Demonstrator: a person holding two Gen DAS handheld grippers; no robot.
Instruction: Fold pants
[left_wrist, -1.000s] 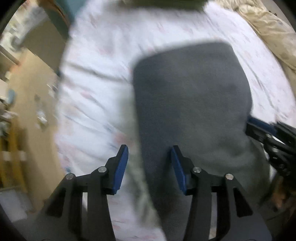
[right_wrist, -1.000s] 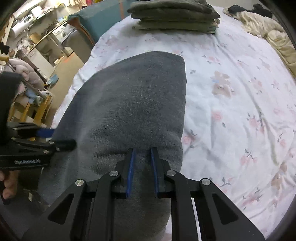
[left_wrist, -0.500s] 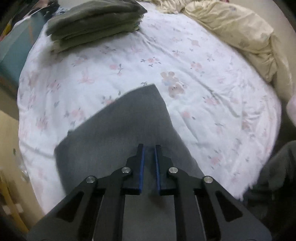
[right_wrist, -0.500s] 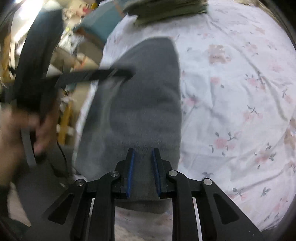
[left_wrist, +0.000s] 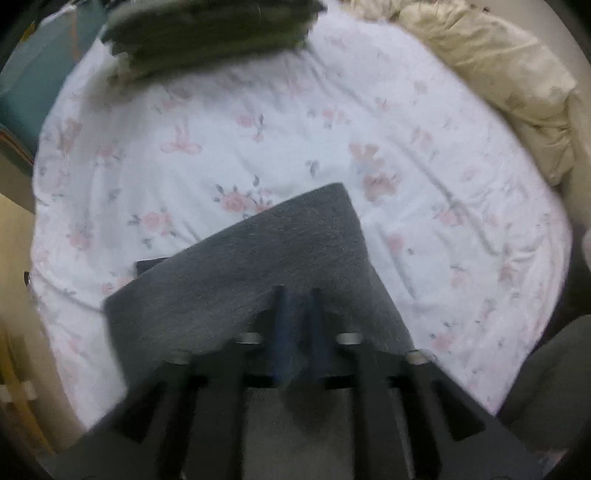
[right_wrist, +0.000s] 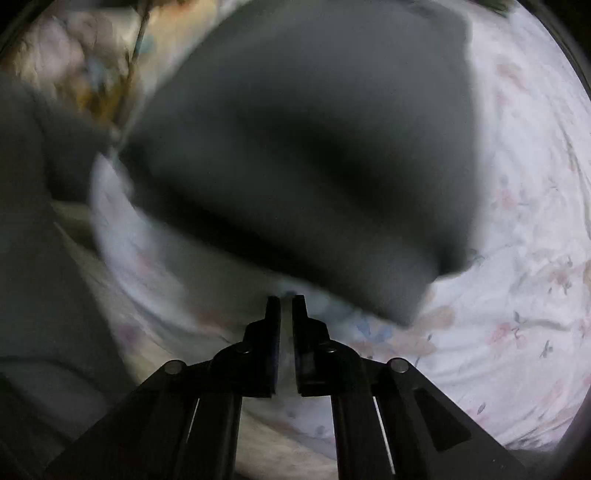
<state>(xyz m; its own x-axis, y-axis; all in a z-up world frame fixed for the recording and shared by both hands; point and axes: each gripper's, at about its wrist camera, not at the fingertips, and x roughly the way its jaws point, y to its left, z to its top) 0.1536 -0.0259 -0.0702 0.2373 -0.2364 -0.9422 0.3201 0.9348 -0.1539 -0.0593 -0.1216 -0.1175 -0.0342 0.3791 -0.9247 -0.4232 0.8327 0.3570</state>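
The grey fleece pants (left_wrist: 258, 266) lie folded on the flowered bed sheet (left_wrist: 221, 140), with a lower layer peeking out at their left edge. My left gripper (left_wrist: 297, 299) points down over the near part of the pants. Its jaws are opening, smeared by the motion, with a narrow gap and grey fabric under and between them. In the right wrist view the pants (right_wrist: 314, 147) are a blurred dark mass ahead of the tips. The jaws of my right gripper (right_wrist: 287, 301) are closing to a thin slit with nothing between them; only pale sheet shows through.
A stack of folded olive clothes (left_wrist: 210, 33) sits at the far side of the bed. A cream duvet (left_wrist: 498, 74) is bunched along the right. Teal furniture (left_wrist: 33, 85) stands beyond the left edge. The person's grey clothing (right_wrist: 37, 258) fills the left of the right wrist view.
The left gripper went from wide open beside the pants to a narrow gap over them and swung across the bed. The right gripper narrowed and slid back off the pants' edge onto bare sheet.
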